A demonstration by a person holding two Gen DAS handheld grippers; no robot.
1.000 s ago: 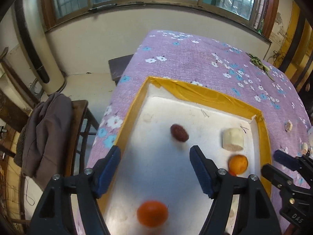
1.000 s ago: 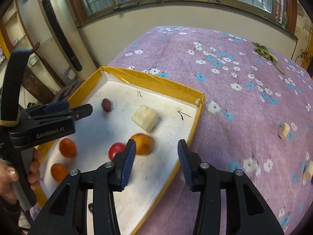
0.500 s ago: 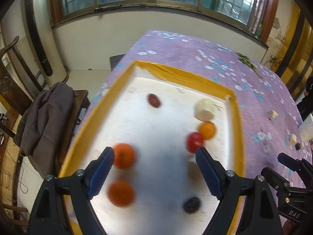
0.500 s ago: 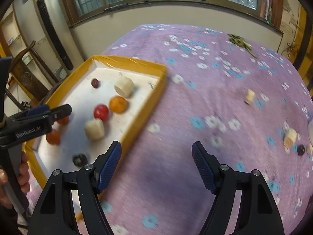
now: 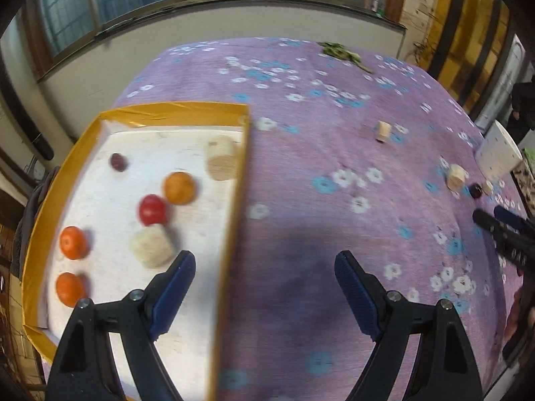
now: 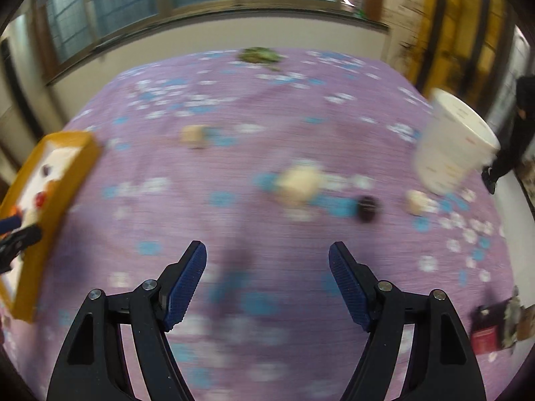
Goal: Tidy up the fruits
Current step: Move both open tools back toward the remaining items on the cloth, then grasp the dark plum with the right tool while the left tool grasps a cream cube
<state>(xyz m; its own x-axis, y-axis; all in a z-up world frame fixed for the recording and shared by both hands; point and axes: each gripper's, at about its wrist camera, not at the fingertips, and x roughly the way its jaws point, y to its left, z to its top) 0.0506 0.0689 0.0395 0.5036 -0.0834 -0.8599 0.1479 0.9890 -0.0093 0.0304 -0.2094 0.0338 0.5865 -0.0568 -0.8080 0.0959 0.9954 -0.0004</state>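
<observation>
Purple cloth (image 5: 301, 267): flowered, covers the table.
Tray (image 5: 234, 234): yellow-rimmed, at the table's left edge; holds three oranges (image 5: 179, 187), a red fruit (image 5: 153, 210), a dark one, two pale chunks.
Loose fruit: pale chunks (image 6: 297, 183) and a dark fruit (image 6: 367, 209) near the right edge, beside a white cup (image 6: 451, 147).
Left gripper (image 5: 264, 287): jaws apart, empty, over the tray's right rim.
Right gripper (image 6: 267, 280): jaws apart, empty, above bare cloth.

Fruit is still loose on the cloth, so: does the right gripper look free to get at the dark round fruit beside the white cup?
Probably yes. The right gripper is open and empty, and only bare purple cloth lies between it and the dark fruit.
</observation>
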